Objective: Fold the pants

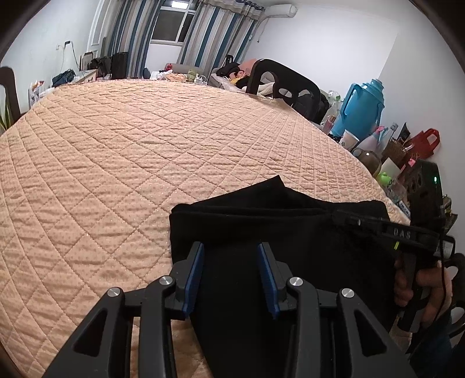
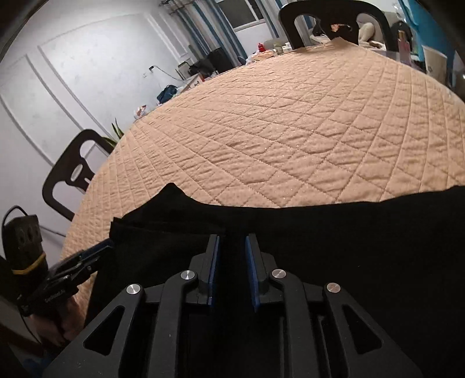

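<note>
**Black pants at near edge of quilted counter, two tongs above**

Quilted peach cover (image 1: 145, 151) spread over whole counter, diamond stitching all across, far stretch bare; white walls and striped curtains (image 1: 215, 32) beyond; one window between curtains.

One pair of black pants (image 1: 290, 238) lying at near edge of counter, folded into layers, upper layer edge showing as a ridge, one pointed corner poking out toward counter's middle; same pants (image 2: 348, 232) filling lower half of right wrist view, running off right edge of picture.

Two tongs counted. Left tongs (image 1: 230, 261) over near-left part of pants, blue-padded fingers (image 1: 195, 270) well apart, nothing between but cloth below; cannot tell whether touching cloth. Right tongs (image 2: 232, 256) over pants' middle, fingers (image 2: 214, 261) apart by a narrower gap, black fabric seen through gap, no clear clamp on it. Each seen from the other's camera: right tongs (image 1: 357, 222) low against pants' far-right edge, held by one hand (image 1: 430, 288); left tongs (image 2: 96, 253) at pants' left edge.

Two dark chairs: one at far side (image 2: 334, 20), one at left side (image 2: 72, 180). One blue thermos jug (image 1: 360, 107) beside counter on right, among crowded small clutter, one red bag (image 1: 424, 142) included; clutter beyond far edge too small to name.
</note>
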### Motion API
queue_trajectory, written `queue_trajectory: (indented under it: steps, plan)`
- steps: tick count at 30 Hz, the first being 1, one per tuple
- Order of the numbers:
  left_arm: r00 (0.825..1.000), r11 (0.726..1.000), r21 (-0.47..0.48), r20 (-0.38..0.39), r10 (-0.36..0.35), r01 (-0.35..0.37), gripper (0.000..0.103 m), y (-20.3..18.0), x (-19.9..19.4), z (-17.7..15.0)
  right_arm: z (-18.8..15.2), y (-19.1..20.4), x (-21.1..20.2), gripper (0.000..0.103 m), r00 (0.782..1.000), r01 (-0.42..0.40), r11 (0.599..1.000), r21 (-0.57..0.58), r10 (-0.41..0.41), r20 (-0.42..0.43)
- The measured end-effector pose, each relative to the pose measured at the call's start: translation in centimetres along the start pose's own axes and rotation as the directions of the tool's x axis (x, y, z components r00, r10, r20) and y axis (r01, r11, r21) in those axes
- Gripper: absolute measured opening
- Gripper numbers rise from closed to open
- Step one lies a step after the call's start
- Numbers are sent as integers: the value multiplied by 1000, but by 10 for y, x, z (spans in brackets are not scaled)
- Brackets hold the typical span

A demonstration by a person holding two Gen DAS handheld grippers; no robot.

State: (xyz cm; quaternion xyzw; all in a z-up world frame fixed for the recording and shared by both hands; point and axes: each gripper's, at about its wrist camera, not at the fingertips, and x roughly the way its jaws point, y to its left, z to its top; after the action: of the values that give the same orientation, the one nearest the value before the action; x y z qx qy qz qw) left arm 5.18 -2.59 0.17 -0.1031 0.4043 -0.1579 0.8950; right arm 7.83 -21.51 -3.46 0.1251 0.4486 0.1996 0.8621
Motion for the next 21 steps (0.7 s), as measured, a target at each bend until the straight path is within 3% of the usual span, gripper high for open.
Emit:
queue_trajectory:
  steps: [4, 8, 11, 15, 21]
  plan:
    - [1000, 1000, 7, 6, 21, -21, 41, -1, -4, -1, 9, -1, -10, 18, 993, 115, 993, -1, -115, 41]
    - [1000, 999, 34, 15, -1, 1, 41, -11, -22, -14, -14, 15, -38, 18, 998, 16, 998, -68, -11, 67]
    - [1000, 998, 61, 5, -24, 23, 41, -18, -33, -31, -43, 28, -49, 18, 998, -6, 991, -133, 14, 57]
    - [1000, 996, 85, -5, -30, 30, 41, -24, -48, -56, -90, 39, -53, 18, 1000, -2, 977, -213, 7, 24]
    - [999, 992, 128, 41, -6, 1, 41, -34, -63, -85, -129, 41, -75, 22, 993, 69, 955, -288, -38, 112]
